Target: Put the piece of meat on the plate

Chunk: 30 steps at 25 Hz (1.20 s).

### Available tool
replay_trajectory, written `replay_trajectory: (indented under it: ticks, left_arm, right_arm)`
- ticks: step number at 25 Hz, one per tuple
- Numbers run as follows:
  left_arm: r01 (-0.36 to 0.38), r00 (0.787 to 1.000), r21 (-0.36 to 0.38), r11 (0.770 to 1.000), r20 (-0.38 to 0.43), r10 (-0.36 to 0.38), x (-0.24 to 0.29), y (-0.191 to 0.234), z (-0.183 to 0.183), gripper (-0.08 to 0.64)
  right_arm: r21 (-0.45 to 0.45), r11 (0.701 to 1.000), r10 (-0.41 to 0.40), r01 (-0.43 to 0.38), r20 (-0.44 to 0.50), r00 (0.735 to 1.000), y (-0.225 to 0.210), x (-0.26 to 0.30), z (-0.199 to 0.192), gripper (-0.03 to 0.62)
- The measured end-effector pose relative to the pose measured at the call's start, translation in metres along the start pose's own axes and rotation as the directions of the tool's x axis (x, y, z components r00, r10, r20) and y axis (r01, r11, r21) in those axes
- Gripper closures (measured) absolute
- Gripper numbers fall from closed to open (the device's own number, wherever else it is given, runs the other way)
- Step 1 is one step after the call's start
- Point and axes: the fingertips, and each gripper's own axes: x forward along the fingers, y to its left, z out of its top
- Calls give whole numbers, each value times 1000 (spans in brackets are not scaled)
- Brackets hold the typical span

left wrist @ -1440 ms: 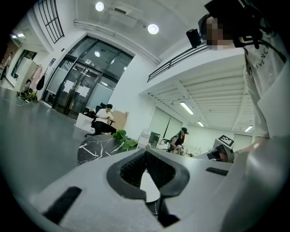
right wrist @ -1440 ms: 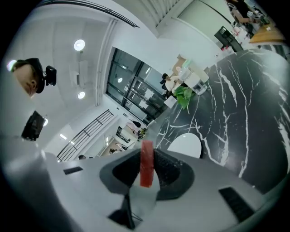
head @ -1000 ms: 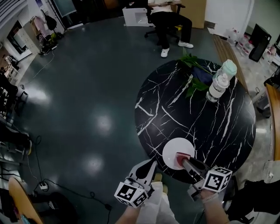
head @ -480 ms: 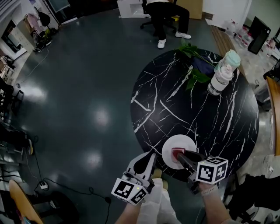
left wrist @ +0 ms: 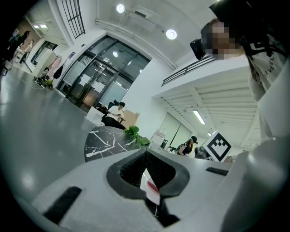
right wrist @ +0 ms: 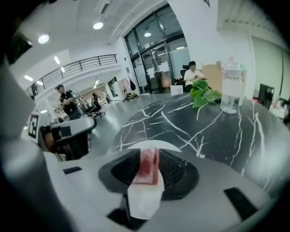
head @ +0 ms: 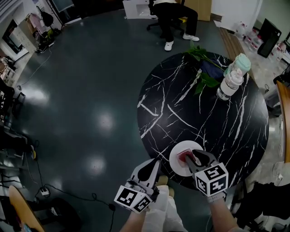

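1. Black-and-white square markers are the only print on the left gripper [head: 151, 168] (patterns, no letters). It hangs off the table's near edge, over the grey floor [head: 90, 90].
2. From its own view I read the jaws as drawn together with nothing gripped. A thin white-and-red sliver shows through the slit between them, and I cannot tell what it is.
3. Far beyond the table a seated person [head: 174, 13] is cut off by the frame's top edge, so only dark trousers and white shoes show.
4. The white plate [head: 176, 166] sits on the black, white-veined table [head: 217, 131] close to its near rim. Its right side is covered by the right gripper.
5. The piece of meat [head: 186, 157] is red with a pale streak and stands upright, pinched between the pads of the right gripper [head: 192, 158], directly over the plate. I cannot tell whether it touches the plate (the jaws hide its underside).
6. That gripper's cube also carries square markers and no words.
7. Green leaves [head: 203, 77] lie at the table's far side, just left of the bottle.
8. The clear bottle [head: 230, 82] has a pale green cap and stands upright near the far right rim. Any label on it is too small for me to read.
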Motion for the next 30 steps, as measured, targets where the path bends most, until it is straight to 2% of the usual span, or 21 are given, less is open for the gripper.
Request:
replay_trajectory:
  ticks: [3, 5, 8, 12, 15, 18, 23, 27, 30]
  left_arm:
    - [4, 1000, -17, 1000, 12, -4, -2, 0, 2, 552]
    - [6, 1000, -22, 1000, 17, -6, -3, -1, 3, 552]
    - [10, 1000, -17, 1000, 13, -10, -4, -2, 3, 552]
    - [24, 1000, -13, 1000, 1, -24, -4, -10, 4, 552]
    - [46, 999, 13, 999, -4, -46, -2, -21, 8, 552]
    - [72, 997, 33, 997, -4, -72, 2, -31, 12, 552]
    - [107, 994, 40, 994, -14, -106, 1, -53, 18, 552]
    - [153, 988, 45, 987, -27, -152, -3, -77, 24, 552]
    - [184, 983, 50, 982, -33, -182, -8, -92, 29, 552]
  right_arm:
    - [-122, 989, -84, 83, 2, 996, -9, -3, 1, 480]
    - [-139, 985, -100, 102, 21, 995, -11, -6, 4, 468]
    - [-85, 992, -91, 96, 65, 994, -12, -14, 10, 456]
    - [5, 999, -48, 47, 113, 992, -7, -29, 14, 454]
    - [80, 996, 18, -29, 138, 990, 4, -40, 13, 456]
    - [161, 980, 91, -118, 166, 982, 20, -52, 12, 456]
    - [206, 960, 147, -190, 207, 967, 43, -81, 10, 466]
    - [202, 962, 141, -182, 203, 969, 54, -108, 4, 543]
    - [176, 968, 138, -177, 211, 968, 65, -127, 7, 566]
